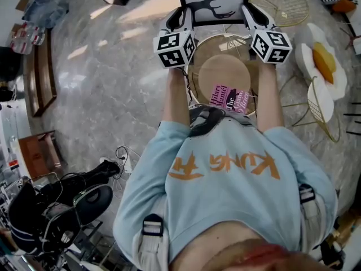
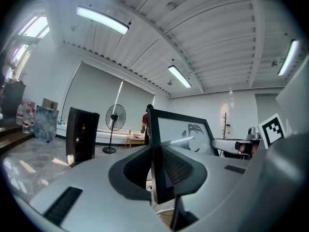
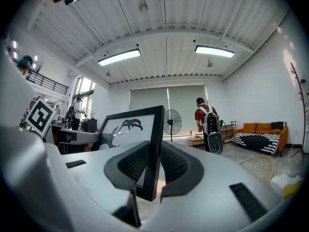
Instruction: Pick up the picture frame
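Black picture frame [image 1: 213,3] holds a dark antler silhouette on white.

Left tool [image 1: 180,14] and right tool [image 1: 249,13] clamp the picture frame [image 1: 213,4].

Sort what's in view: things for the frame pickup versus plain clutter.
Job: picture frame; left gripper and right gripper, each clamped on a side edge.
Lying about: pink book, round wooden table, egg-shaped cushion, standing fan.
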Motion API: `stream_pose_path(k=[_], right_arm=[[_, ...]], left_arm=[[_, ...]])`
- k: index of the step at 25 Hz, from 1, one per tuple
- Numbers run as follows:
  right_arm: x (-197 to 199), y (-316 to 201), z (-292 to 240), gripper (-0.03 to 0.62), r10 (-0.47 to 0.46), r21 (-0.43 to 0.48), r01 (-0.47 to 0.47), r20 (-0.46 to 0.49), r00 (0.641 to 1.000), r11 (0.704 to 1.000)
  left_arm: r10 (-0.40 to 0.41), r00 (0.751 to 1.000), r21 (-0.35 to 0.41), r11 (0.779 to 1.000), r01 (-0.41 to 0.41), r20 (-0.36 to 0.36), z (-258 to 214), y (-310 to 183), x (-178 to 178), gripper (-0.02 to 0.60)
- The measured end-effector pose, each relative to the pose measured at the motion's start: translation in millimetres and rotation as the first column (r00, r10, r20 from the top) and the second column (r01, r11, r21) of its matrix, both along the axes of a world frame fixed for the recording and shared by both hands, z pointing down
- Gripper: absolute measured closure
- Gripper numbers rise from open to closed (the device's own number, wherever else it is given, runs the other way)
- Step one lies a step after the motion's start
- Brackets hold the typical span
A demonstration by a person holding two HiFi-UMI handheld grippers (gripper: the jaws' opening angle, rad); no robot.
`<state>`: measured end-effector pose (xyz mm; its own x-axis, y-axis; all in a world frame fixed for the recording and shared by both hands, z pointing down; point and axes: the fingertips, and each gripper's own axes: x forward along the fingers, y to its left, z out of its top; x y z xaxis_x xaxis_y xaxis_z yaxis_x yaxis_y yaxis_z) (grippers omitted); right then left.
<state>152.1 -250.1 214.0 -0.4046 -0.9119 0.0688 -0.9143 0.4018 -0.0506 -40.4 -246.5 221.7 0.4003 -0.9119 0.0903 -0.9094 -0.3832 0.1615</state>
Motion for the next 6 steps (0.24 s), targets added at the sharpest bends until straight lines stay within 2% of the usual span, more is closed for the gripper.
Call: stream_pose_path(k=[6], right_arm=[[-4.3,-6.7,-6.5,0.52,0.003,0.008,-0.003,-0.021,1.0,1.0]], left_arm=[[0.006,1.0,-0.004,1.0,-0.006,-0.008,-2.4,-7.6,-3.6,0.5]])
